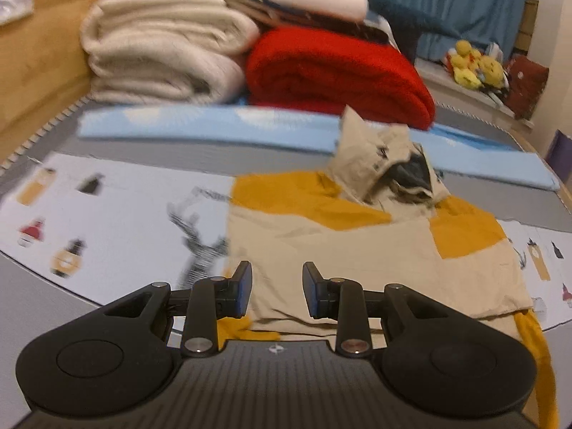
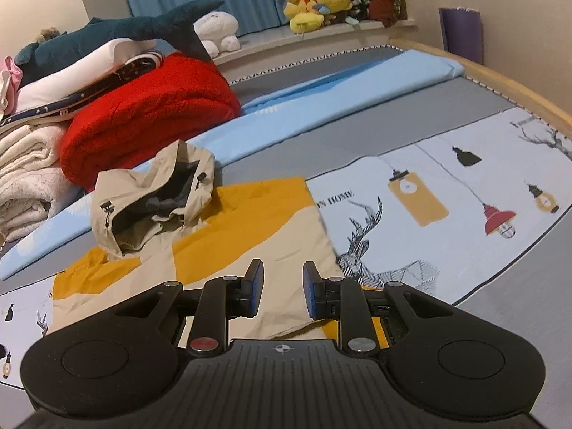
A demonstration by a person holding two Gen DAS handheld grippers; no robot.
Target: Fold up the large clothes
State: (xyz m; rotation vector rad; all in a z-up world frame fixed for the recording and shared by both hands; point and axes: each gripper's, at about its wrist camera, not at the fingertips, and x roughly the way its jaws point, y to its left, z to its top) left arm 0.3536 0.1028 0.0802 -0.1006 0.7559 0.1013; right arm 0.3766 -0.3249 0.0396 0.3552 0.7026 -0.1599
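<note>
A beige and mustard-yellow hooded jacket (image 1: 357, 243) lies partly folded on a white printed sheet (image 1: 107, 214), its hood (image 1: 386, 164) standing up at the far end. It also shows in the right wrist view (image 2: 228, 236), with its hood (image 2: 150, 193). My left gripper (image 1: 277, 289) is open and empty, just above the jacket's near hem. My right gripper (image 2: 282, 287) is open and empty, above the jacket's near right corner. A yellow sleeve (image 1: 536, 357) trails off at the lower right.
A red blanket (image 1: 339, 75) and cream blankets (image 1: 161, 50) are stacked at the far side, behind a light blue folded cloth (image 1: 214, 125). Plush toys (image 2: 318, 3) sit on the window ledge. A wooden bed frame (image 2: 500, 78) borders the grey mattress (image 2: 357, 143).
</note>
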